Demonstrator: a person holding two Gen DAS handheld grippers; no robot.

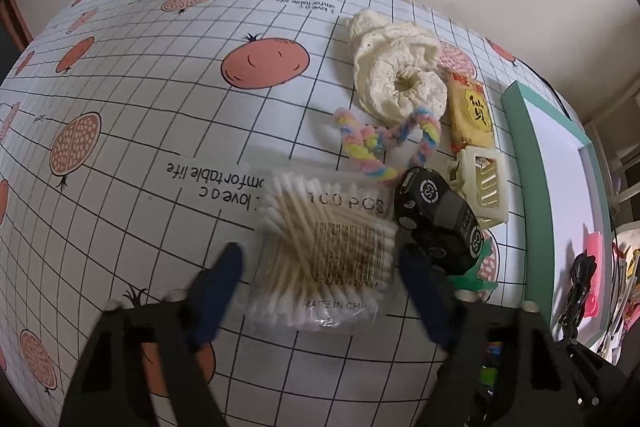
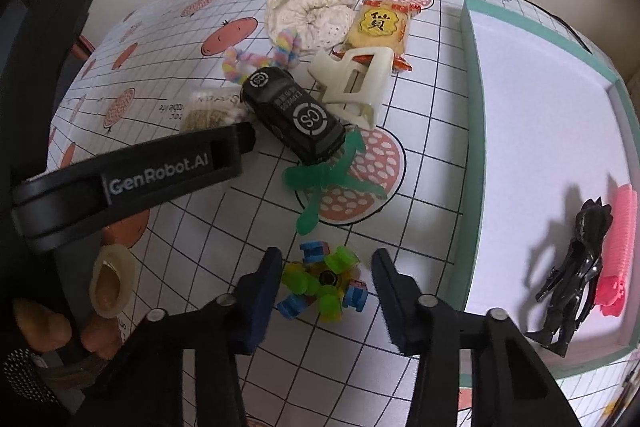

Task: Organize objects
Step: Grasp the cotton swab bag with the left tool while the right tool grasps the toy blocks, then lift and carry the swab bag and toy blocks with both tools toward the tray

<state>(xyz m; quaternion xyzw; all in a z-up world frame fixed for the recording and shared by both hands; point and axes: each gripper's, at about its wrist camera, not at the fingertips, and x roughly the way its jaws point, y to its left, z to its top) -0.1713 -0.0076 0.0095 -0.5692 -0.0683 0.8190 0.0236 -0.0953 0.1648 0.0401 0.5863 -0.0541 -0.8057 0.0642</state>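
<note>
Clear-bagged swabs [image 1: 320,251] lie on the tablecloth [image 1: 160,107] between the wide-open fingers of the left gripper [image 1: 320,291], untouched. Right gripper [image 2: 326,291], equally spread, straddles the spinner [image 2: 322,285] beside the tray [image 2: 472,147], gripping nothing.

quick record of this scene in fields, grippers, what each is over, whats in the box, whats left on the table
left gripper: open, straddling the cotton swab pack
right gripper: open, straddling the building-block toy
box: holds a black figure and a pink comb
left on table: black toy car, cream hair claw, snack packet, crochet piece, pastel pipe cleaner, green dragonfly
surface: pomegranate-print grid tablecloth
</note>
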